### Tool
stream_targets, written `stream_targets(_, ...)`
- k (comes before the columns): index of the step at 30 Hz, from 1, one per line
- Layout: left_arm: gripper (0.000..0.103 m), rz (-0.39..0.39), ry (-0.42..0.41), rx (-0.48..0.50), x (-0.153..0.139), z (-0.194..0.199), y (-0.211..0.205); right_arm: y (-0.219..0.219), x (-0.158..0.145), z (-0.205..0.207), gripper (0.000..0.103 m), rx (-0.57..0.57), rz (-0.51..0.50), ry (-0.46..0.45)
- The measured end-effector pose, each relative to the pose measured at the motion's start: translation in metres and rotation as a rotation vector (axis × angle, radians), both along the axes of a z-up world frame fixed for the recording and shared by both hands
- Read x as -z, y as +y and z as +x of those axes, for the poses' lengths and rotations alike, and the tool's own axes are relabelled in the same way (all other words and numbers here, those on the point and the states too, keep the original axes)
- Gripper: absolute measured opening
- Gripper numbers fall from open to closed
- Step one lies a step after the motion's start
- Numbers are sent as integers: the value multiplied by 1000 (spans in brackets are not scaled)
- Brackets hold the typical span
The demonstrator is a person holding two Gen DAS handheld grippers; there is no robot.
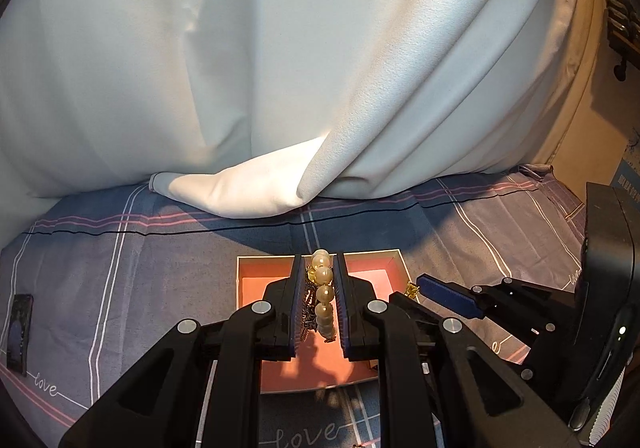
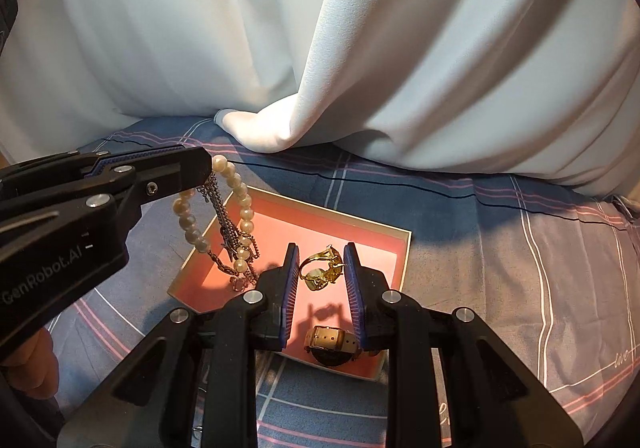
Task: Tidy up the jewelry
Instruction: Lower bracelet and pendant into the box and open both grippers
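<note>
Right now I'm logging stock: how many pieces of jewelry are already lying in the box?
1: a watch lies at the pink box's near edge. More may hide behind the tongs; the pearl bracelet, chains and gold rings are held above it.

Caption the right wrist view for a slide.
Right gripper holds gold rings over the pink-lined box while the left gripper dangles a pearl bracelet and chains.

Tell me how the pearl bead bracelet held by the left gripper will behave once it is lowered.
The pearl bead bracelet hangs limp from the left gripper, so it will likely collapse into a loose heap. Thin metal chains dangle with it and may tangle.
</note>
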State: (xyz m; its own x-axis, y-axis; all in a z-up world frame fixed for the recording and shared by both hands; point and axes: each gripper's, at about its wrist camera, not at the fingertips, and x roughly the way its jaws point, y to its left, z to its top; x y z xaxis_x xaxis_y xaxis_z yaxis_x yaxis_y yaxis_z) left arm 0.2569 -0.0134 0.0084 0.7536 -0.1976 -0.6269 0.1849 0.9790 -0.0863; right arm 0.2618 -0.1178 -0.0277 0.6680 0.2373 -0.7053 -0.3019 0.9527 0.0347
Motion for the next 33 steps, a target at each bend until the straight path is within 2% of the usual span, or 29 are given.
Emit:
stream_targets(21,14,46,153,-15,64,30,-2,-2,49,21,24,7,-36,127)
stream_targets(33,14,64,186,-10,73,29,-2,0,65,27,24,9,-62,168)
